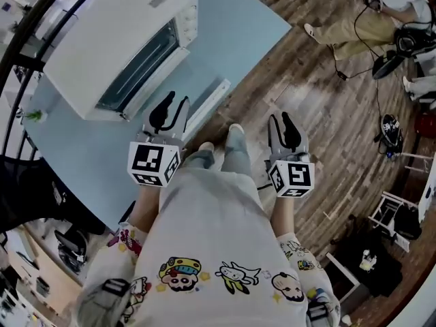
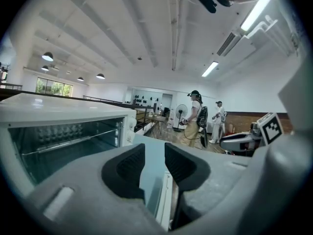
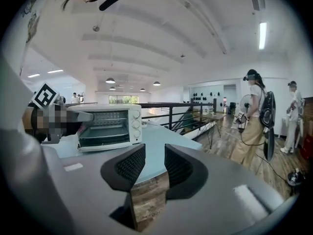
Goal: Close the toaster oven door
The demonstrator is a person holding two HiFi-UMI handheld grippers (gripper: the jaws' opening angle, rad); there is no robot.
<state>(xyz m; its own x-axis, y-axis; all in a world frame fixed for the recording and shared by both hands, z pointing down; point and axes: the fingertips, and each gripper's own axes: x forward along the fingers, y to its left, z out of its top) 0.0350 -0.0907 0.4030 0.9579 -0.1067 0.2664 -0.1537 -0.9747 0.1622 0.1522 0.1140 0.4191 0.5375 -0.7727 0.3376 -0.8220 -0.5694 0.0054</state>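
The oven [image 1: 116, 39] sits on the table [image 1: 245, 26] at 11 o'clock from your left gripper [image 1: 170, 112], with its door [image 1: 155, 84] dropped open. Both that gripper and the right gripper [image 1: 286, 126] are parted and empty. The door is likely a stiff, light hinged flap with glass, so nudge under its front edge rather than pinching it. The right gripper view shows the whole front and the knobs [image 3: 133, 124], while the left gripper view shows only the rack [image 2: 73, 140].

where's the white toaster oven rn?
Head view, upper left: the white box-shaped toaster oven sits on the light blue table, just ahead of the left gripper.
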